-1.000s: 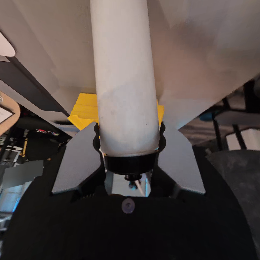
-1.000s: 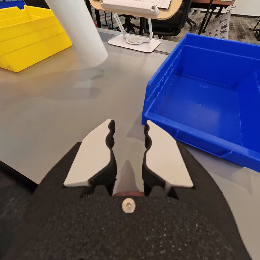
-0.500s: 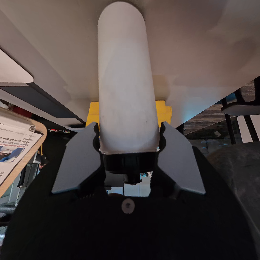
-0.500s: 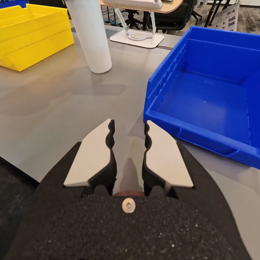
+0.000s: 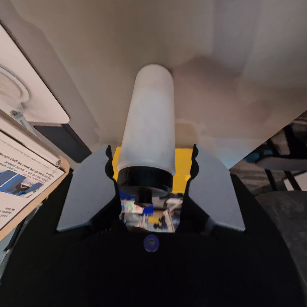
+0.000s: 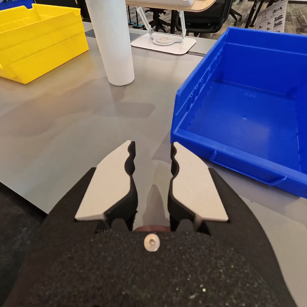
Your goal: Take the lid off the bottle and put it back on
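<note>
A tall white bottle (image 5: 149, 119) with a black screw lid (image 5: 145, 178) on it stands upright on the grey table (image 6: 66, 124). The left wrist view shows it upside down. My left gripper (image 5: 152, 146) is open around the bottle's lid end, with a gap on each side, and touches nothing. In the right wrist view the bottle (image 6: 114, 49) stands at the far middle, its lid cut off by the top edge. My right gripper (image 6: 152, 142) is open and empty, low over the table, well short of the bottle.
A yellow bin (image 6: 38, 43) stands to the left of the bottle. An empty blue bin (image 6: 249, 108) stands to the right, close to my right gripper. A white stand base (image 6: 163, 42) sits behind the bottle. A printed sheet on a wooden board (image 5: 25, 174) hangs near my left gripper.
My left gripper has set the bottle upright on the table, opened, let go and drawn back from it. My right gripper has stayed open and hardly moved.
</note>
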### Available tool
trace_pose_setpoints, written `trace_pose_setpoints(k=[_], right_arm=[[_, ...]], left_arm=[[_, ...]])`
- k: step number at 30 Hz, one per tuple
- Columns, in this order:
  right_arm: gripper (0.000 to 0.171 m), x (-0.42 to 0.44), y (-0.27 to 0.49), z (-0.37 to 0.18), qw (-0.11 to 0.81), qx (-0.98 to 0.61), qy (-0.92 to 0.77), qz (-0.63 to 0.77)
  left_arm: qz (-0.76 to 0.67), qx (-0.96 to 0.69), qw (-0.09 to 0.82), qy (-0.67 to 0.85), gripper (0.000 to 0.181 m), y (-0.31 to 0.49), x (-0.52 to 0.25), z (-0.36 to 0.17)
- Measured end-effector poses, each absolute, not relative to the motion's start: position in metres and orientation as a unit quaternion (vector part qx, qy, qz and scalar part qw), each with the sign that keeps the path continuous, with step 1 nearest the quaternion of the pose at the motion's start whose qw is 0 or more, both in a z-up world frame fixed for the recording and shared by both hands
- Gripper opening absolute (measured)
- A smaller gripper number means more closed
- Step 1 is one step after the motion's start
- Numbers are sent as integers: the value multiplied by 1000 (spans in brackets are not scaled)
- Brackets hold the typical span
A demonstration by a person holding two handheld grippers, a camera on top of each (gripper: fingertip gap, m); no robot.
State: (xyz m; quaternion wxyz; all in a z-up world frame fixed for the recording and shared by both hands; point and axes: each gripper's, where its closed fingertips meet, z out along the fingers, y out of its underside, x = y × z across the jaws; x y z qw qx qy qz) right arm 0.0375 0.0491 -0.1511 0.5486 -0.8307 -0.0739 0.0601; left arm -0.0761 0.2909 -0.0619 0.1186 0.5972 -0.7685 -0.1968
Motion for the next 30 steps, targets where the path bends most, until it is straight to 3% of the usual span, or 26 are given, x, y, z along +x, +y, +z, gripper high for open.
trace_pose_setpoints(k=[5, 9, 13, 18, 25, 30], right_arm=[[41, 37, 49, -151, 548, -831, -75, 59], [41, 38, 47, -150, 550, -830, -74, 57], [41, 38, 46, -149, 552, -829, -73, 59], [41, 34, 48, -150, 549, -830, -78, 59], [41, 30, 52, -155, 541, -835, -89, 46], [41, 35, 52, -156, 538, -838, -79, 47]], left_arm=[[-65, 616, -6, -785, 92, 278, -42, -11], [96, 632, -202, -742, 86, 273, -19, 58], [220, 629, -377, -644, 83, 267, -49, 99], [295, 665, -479, -491, 72, 278, -112, 50], [329, 701, -531, -344, 88, 304, -137, -61], [349, 665, -564, -344, 92, 313, -113, -64]])
